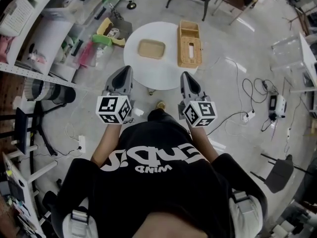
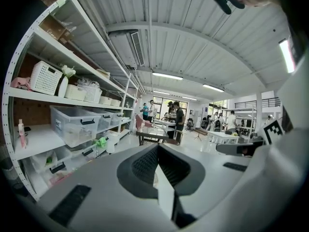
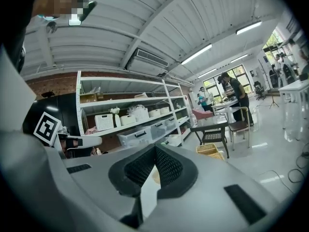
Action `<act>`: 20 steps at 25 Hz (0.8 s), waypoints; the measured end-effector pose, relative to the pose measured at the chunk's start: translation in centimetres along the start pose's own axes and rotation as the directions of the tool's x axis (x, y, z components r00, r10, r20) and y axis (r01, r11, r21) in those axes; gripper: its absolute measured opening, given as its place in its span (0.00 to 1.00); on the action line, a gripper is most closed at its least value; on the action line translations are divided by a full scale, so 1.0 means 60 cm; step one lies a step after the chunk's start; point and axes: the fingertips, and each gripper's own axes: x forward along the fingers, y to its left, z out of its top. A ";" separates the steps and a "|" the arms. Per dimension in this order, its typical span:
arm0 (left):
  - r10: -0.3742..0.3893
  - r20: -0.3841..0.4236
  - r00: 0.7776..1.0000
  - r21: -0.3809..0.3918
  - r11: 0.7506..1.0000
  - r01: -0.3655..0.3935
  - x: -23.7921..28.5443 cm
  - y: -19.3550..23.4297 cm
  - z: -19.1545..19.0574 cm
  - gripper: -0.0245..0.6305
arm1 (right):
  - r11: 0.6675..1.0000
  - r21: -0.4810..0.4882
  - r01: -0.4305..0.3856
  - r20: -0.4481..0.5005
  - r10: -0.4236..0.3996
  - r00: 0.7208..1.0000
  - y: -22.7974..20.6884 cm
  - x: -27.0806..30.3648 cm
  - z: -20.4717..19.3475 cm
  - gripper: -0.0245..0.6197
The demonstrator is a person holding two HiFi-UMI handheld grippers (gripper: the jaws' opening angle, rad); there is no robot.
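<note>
Grey concrete floor (image 1: 233, 88) surrounds a round white table (image 1: 148, 76) on the far side of the person, with white metal shelving (image 1: 44, 43) to the left. On the table lie a shallow tan rectangular tray (image 1: 151, 49) and, just to its right, a long woven wicker basket (image 1: 189, 43). Side by side, the left gripper (image 1: 125, 72) and the right gripper (image 1: 185, 77) point towards the table's near edge, apart from tray and basket. Each has its jaws pressed together, with nothing between them.
</note>
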 end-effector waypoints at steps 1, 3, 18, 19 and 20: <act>0.009 0.001 1.000 0.000 1.000 -0.009 0.012 0.001 0.003 0.04 | 1.000 -0.001 -0.008 -0.003 0.008 1.000 -0.010 0.011 0.005 0.04; 0.029 0.001 1.000 0.000 1.000 -0.029 0.031 0.005 0.008 0.04 | 1.000 -0.002 -0.025 -0.007 0.025 1.000 -0.026 0.032 0.012 0.04; 0.008 -0.002 1.000 0.013 1.000 -0.008 0.089 0.062 0.032 0.04 | 1.000 -0.006 0.002 -0.022 -0.002 1.000 -0.017 0.128 0.013 0.04; -0.002 -0.005 1.000 0.012 1.000 0.002 0.092 0.066 0.032 0.04 | 1.000 -0.007 0.018 -0.025 -0.018 1.000 -0.018 0.132 0.011 0.04; -0.011 -0.008 1.000 0.011 1.000 0.012 0.097 0.070 0.032 0.04 | 0.999 -0.010 0.034 -0.028 -0.034 0.999 -0.019 0.136 0.007 0.04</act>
